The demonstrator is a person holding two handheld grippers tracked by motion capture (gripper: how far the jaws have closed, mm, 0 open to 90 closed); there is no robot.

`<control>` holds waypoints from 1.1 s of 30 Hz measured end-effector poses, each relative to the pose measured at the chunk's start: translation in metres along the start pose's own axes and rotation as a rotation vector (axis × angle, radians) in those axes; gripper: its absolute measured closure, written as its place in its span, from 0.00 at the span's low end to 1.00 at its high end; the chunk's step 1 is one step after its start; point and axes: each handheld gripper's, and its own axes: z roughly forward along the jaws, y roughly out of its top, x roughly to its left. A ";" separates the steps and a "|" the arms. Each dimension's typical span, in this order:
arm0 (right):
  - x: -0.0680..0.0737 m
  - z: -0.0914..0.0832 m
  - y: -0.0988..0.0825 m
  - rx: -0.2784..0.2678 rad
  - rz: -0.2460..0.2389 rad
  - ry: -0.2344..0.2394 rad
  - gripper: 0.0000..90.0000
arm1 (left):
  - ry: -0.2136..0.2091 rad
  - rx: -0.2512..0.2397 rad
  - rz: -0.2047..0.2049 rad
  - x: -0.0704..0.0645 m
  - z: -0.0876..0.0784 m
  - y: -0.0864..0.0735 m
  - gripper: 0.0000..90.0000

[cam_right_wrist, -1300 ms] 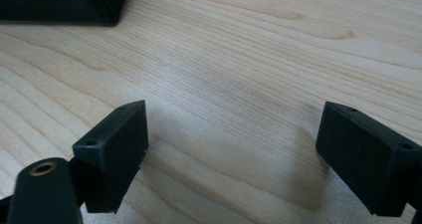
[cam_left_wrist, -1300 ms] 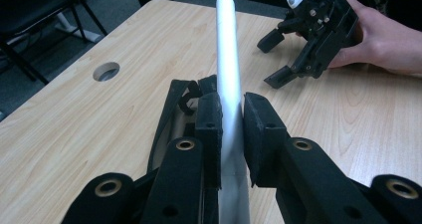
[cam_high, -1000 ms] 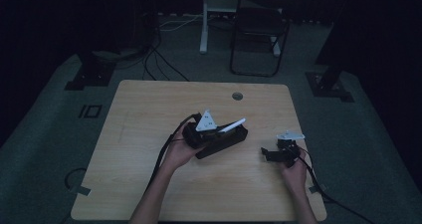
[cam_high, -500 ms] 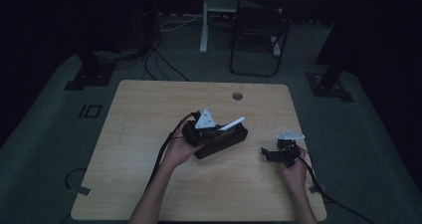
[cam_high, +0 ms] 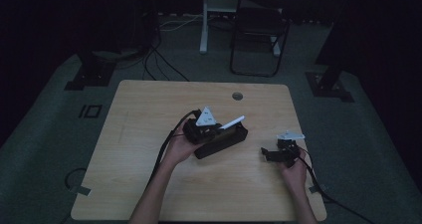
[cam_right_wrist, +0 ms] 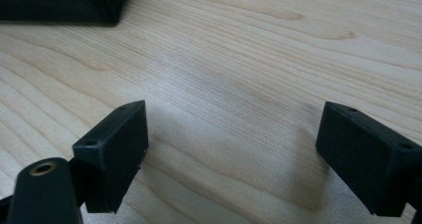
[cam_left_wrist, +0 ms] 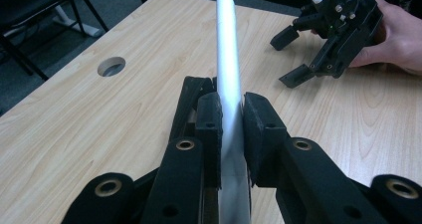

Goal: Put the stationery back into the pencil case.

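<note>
White stick point(cam_left_wrist: 228, 59) is clamped btwn the pads of the left gripper point(cam_left_wrist: 230, 117), held above the black box point(cam_high: 221, 140) at table point(cam_high: 149, 109) centre; grip should be kept firm and the stick lowered straight, w/o twisting. Right gripper point(cam_right_wrist: 231, 149), jaws spread wide w/ nothing held, is parked nearby; the box's own edge could snag.

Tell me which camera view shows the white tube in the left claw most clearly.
The left gripper view: the white tube runs up the middle of the picture, clamped between the left claw pads. In the high view the tube is a small pale stick above a black box. The right gripper view shows bare table between its open jaws.
</note>
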 end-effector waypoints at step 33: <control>0.000 0.000 0.000 -0.001 -0.001 0.000 0.15 | 0.002 0.053 -0.016 0.014 0.024 -0.010 0.87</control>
